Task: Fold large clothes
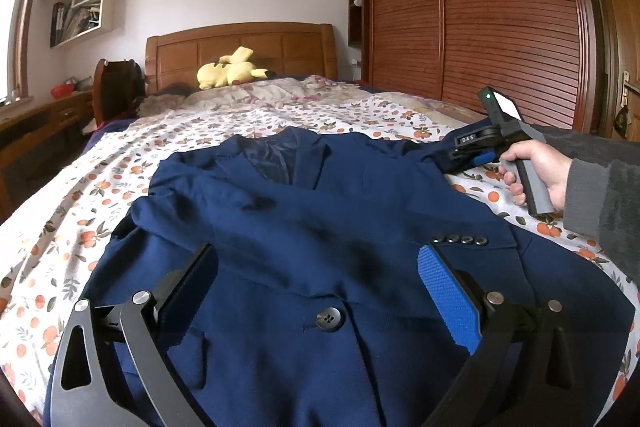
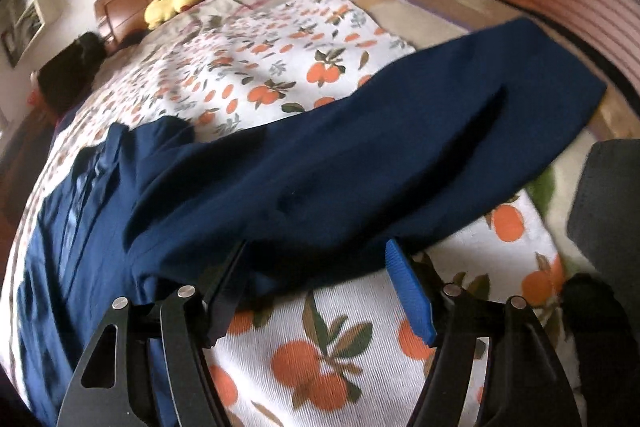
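Bedroom with a wooden headboard, a yellow plush toy (image 1: 232, 68) at the pillows, and a bed (image 1: 80, 179) covered in a white sheet printed with oranges. Spread flat on it, front side up, lies a navy blue suit jacket (image 1: 304, 211), collar toward the headboard and hem toward the viewer.

At the left, the left gripper (image 1: 320, 291) hovers over the jacket's lower front, just above the dark front button (image 1: 329, 317). Its fingers (image 1: 448, 299) stand wide apart with nothing between them.

Moving right, the jacket's sleeve (image 2: 380, 155) stretches out sideways across the sheet, its long axis running away from the body toward the wardrobe (image 1: 500, 19) side.

At the far right, a hand in a grey sleeve holds the right gripper (image 2: 316, 291) at that sleeve's near edge. Its fingers (image 2: 408, 291) are spread wide, empty, one tip at the cloth's border. This hand is plainly the nearer one to the sleeve, so folding it inward across the chest would likely fall to it.
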